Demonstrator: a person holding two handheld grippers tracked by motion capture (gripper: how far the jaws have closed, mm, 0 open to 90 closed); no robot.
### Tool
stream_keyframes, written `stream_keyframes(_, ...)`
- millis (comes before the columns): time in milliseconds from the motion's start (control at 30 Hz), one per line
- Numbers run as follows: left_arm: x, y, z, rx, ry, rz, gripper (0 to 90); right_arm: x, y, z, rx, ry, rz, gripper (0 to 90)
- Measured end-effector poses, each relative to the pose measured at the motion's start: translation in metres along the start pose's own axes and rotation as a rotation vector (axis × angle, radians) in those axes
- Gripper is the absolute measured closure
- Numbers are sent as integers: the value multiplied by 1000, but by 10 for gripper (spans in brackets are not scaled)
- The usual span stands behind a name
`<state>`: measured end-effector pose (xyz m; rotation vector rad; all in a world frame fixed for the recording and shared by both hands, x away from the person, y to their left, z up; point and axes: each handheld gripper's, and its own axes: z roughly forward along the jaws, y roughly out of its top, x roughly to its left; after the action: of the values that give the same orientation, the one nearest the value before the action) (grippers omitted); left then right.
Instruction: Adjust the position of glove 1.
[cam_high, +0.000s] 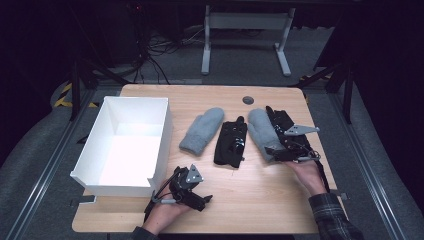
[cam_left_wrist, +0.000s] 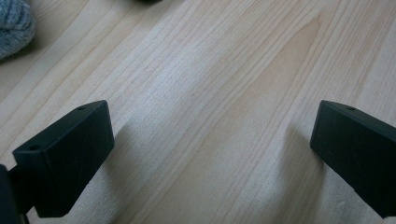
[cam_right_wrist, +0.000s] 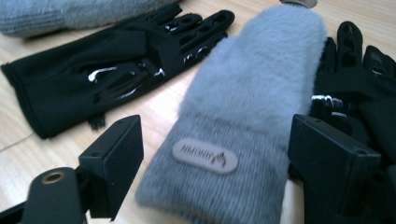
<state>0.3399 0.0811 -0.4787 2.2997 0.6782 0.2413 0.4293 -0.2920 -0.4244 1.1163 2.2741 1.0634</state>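
We see the right gripper (cam_right_wrist: 215, 154) with its jaws spread wide on either side of the cuff of a grey mitten (cam_right_wrist: 247, 107), which lies flat on the table (cam_high: 260, 195) between two black gloves; nothing is gripped yet. Our left gripper (cam_left_wrist: 212, 154) rests near the white box (cam_high: 125, 145), jaws parted over bare wood.

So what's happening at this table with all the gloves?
A person holds a gripper in each hand. The right gripper has its jaws open around the cuff of a grey mitten, not yet closed on it. The left gripper rests open on the bare table. Another grey mitten, two black gloves and a white box wait nearby.
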Motion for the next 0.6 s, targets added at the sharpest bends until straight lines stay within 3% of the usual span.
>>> stream_keyframes(167,0,0,0,0,0,0,0,-4,2,7,-28,10,19,234)
stream_keyframes(367,0,0,0,0,1,1,1,-7,10,22,3,6,24,236)
stream_keyframes(467,0,0,0,0,1,1,1,-8,11,27,-5,-7,25,273)
stream_keyframes(600,0,0,0,0,1,0,0,-10,6,38,40,-8,33,330)
